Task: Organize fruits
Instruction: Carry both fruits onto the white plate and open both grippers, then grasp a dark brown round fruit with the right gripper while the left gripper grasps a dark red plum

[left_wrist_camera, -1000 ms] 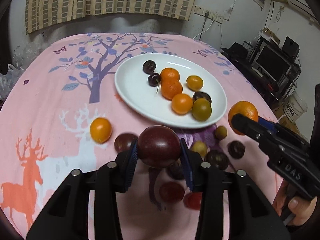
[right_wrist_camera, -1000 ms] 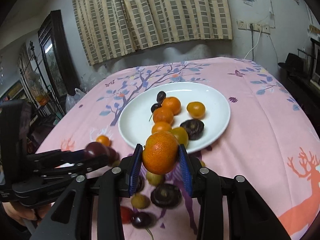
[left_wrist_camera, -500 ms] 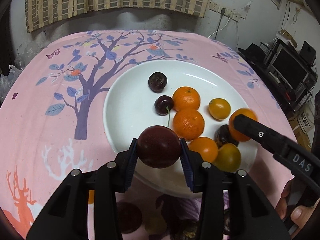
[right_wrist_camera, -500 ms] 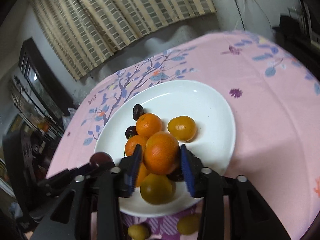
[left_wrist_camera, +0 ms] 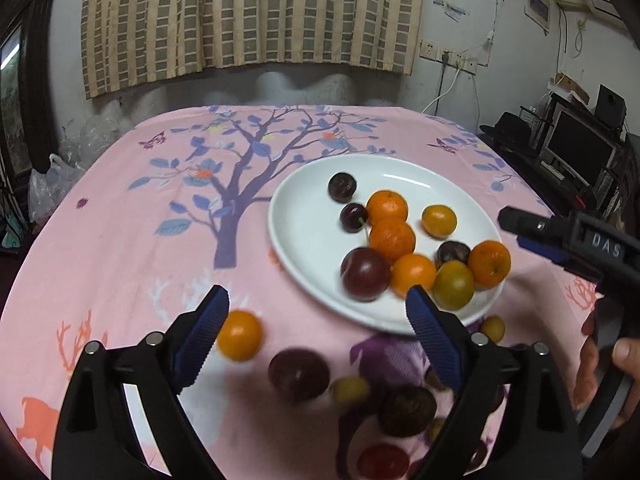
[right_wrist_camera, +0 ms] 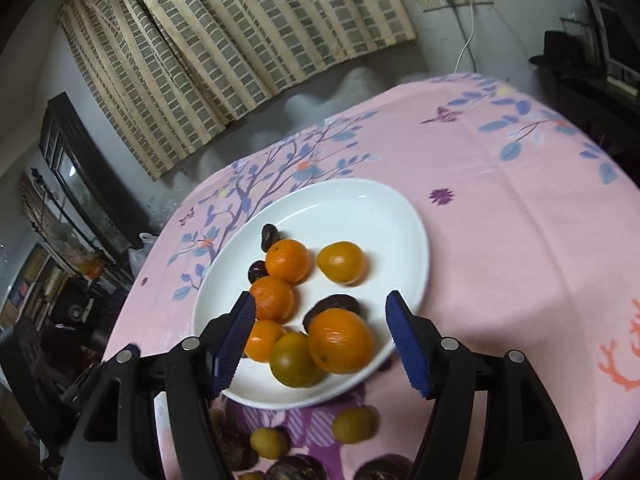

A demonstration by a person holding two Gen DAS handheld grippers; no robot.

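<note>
On the white plate (left_wrist_camera: 304,240), ten or so fruits already sit, the dark plum (left_wrist_camera: 365,274) and orange (right_wrist_camera: 340,340) at its 5 o'clock rim. Both grippers' jaws have just been opening, now apart and empty. Several fruits (left_wrist_camera: 298,374) remain on the tabletop (left_wrist_camera: 120,248) at 6 o'clock.

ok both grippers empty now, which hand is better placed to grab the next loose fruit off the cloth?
Left, probably. The left gripper hangs open over the loose orange and dark plum on the cloth. The right gripper, open, is over the plate.
</note>
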